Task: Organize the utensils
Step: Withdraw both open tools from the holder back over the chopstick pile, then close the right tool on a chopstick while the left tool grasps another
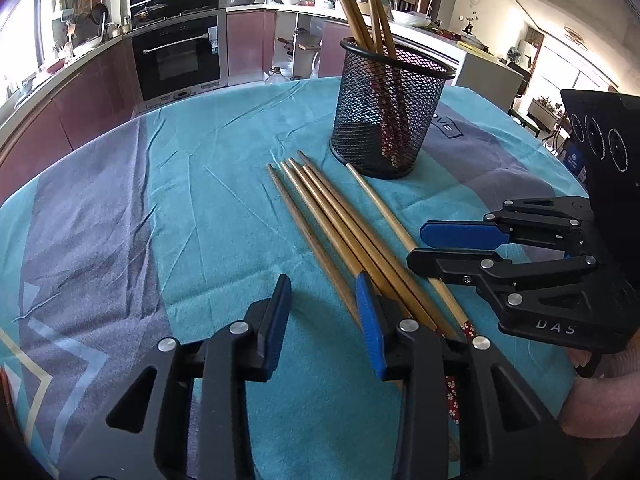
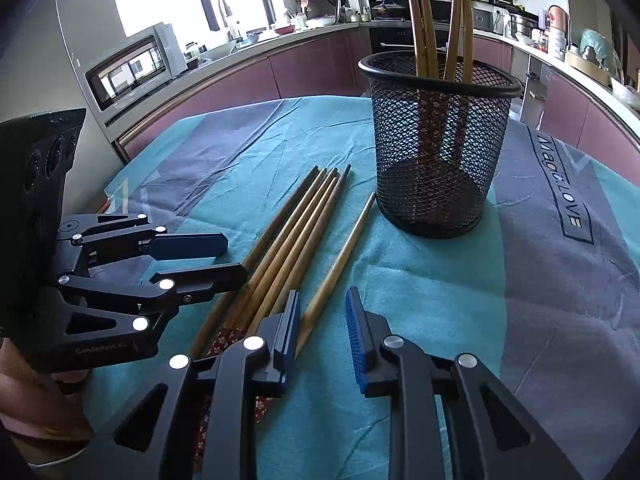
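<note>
Your left hand-held gripper (image 1: 324, 320) and right hand-held gripper (image 2: 322, 334) both hover with jaws apart, gripping nothing. 6 chopsticks (image 1: 320, 216) lie on the surface (image 1: 200, 184) just before the mesh cup (image 1: 390, 108). They are light, stiff, smooth and prone to roll; pinch 1 near its thick patterned end.

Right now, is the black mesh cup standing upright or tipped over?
Upright. The mesh cup sits flat on its base on the blue cloth, its rim level, with four chopsticks standing in it.
</note>
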{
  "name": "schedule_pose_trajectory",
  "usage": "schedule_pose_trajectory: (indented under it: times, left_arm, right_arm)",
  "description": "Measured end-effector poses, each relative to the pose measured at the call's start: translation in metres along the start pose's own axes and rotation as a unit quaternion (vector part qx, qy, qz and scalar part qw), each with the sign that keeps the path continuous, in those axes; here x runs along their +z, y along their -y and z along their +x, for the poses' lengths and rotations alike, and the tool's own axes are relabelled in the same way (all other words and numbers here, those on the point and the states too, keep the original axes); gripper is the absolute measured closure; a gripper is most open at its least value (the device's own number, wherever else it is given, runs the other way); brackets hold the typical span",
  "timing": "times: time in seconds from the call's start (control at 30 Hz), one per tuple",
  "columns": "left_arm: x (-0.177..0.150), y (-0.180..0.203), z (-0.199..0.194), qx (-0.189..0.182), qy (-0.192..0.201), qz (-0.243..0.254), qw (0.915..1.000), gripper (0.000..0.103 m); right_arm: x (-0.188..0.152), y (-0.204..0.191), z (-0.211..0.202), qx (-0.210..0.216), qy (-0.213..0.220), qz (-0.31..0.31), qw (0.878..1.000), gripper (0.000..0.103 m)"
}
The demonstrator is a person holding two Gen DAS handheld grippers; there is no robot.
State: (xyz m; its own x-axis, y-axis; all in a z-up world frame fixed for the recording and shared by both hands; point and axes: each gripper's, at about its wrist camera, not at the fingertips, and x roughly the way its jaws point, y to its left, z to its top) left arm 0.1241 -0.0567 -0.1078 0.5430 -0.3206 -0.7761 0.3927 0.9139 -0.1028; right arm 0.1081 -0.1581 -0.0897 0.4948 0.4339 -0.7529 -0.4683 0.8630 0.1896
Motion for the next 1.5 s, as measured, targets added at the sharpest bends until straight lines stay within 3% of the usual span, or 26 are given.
schedule_pose_trajectory:
  times: [0.13,0.27,0.63,0.9,1.27,1.5]
  left_arm:
    - [0.000,0.000,-0.001,0.000,-0.003,-0.001,1.0000,0.073]
    - [0.002,-0.001,0.004,0.014,-0.006,-0.003,0.9999,0.062]
    - [0.021,0.000,0.019,0.040,-0.003,0.002,0.9992,0.072]
    - [0.024,-0.004,0.020,0.038,-0.001,-0.026,0.9989,0.090]
    - [0.019,-0.011,0.015,0.032,0.001,-0.060,0.9977,0.093]
    - [0.017,-0.020,0.003,0.003,0.005,-0.085,0.9964,0.094]
  right_arm:
    - [0.002,-0.002,0.002,-0.006,-0.001,-0.003,1.000,0.083]
    - [0.005,-0.003,0.005,-0.013,-0.002,-0.006,1.000,0.083]
    - [0.018,-0.005,0.017,-0.023,0.000,0.000,1.000,0.085]
    - [0.019,0.002,0.017,-0.027,0.002,0.013,1.000,0.098]
    - [0.016,0.010,0.003,-0.001,0.015,0.022,1.000,0.098]
    - [0.014,0.014,-0.017,0.022,0.035,0.029,0.999,0.098]
